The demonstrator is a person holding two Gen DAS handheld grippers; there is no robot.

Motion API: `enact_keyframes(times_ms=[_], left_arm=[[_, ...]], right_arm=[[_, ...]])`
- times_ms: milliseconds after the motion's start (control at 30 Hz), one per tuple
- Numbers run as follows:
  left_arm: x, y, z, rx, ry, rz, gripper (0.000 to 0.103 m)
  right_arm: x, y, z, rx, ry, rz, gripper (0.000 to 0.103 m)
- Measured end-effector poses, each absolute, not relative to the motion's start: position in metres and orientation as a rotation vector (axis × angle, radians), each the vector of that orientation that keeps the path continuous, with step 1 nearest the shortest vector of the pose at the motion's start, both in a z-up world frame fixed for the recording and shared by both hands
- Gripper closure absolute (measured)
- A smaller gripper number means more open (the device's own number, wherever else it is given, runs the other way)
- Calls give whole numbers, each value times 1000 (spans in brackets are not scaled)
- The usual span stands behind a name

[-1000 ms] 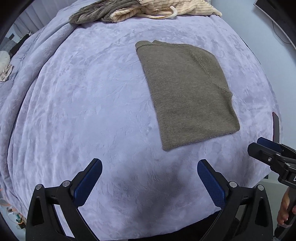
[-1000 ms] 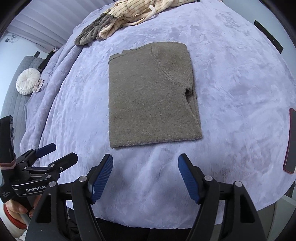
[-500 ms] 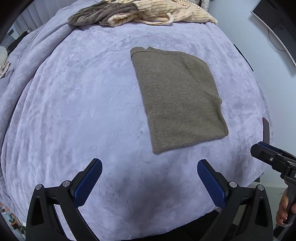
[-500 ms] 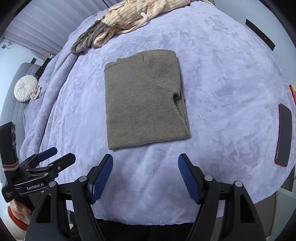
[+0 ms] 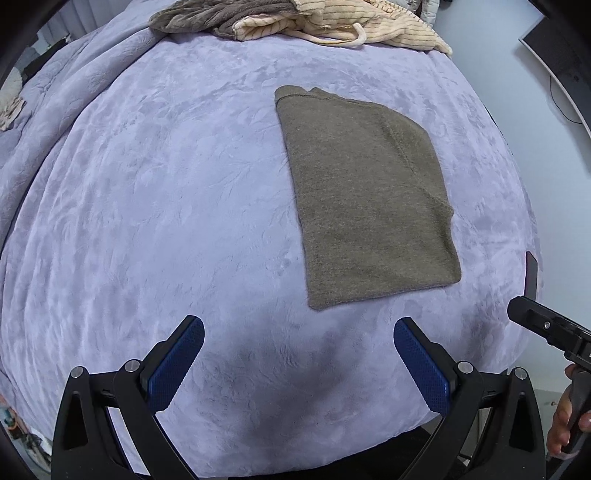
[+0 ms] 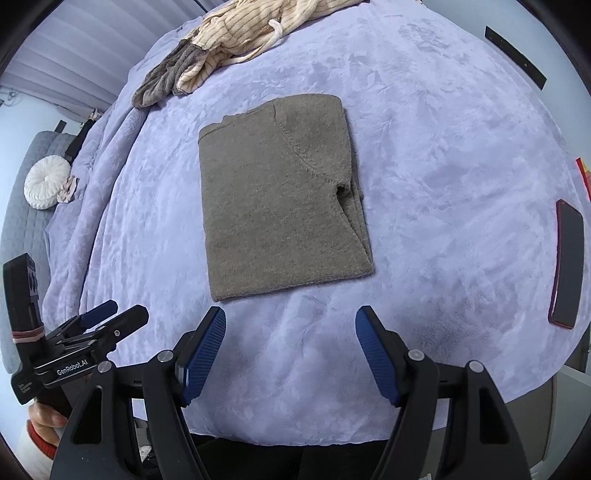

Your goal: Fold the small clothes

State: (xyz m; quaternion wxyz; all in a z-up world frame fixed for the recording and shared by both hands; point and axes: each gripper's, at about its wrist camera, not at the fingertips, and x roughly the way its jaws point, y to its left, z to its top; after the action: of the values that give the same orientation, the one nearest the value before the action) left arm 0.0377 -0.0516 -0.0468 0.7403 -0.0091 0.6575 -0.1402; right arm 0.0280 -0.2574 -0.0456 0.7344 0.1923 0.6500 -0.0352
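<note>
A grey-brown knit garment [image 5: 365,199] lies folded flat in a rectangle on the lavender bedspread [image 5: 166,206]; it also shows in the right wrist view [image 6: 280,199]. My left gripper [image 5: 298,354] is open and empty, held above the bed's near edge, below and left of the garment. My right gripper [image 6: 291,345] is open and empty, just short of the garment's near hem. Each gripper shows at the edge of the other's view, the right one [image 5: 546,328] and the left one [image 6: 99,325].
A heap of unfolded clothes, cream striped [image 5: 332,22] and grey [image 5: 207,14], lies at the far end of the bed. A dark phone [image 6: 567,273] lies near the bed's right edge. A white round cushion [image 6: 46,181] sits at the left.
Both grippers have drawn back a little from the folded garment and stay open. The garment has not moved on the bed.
</note>
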Motion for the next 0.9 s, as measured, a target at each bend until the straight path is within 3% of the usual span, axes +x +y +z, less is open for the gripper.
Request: enact_keyframes(times_ms=[900], left_arm=[[96,-75,-103,-20,1507,-206,0]], right_arm=[[102,-317,-86,305,1526,-91,27]])
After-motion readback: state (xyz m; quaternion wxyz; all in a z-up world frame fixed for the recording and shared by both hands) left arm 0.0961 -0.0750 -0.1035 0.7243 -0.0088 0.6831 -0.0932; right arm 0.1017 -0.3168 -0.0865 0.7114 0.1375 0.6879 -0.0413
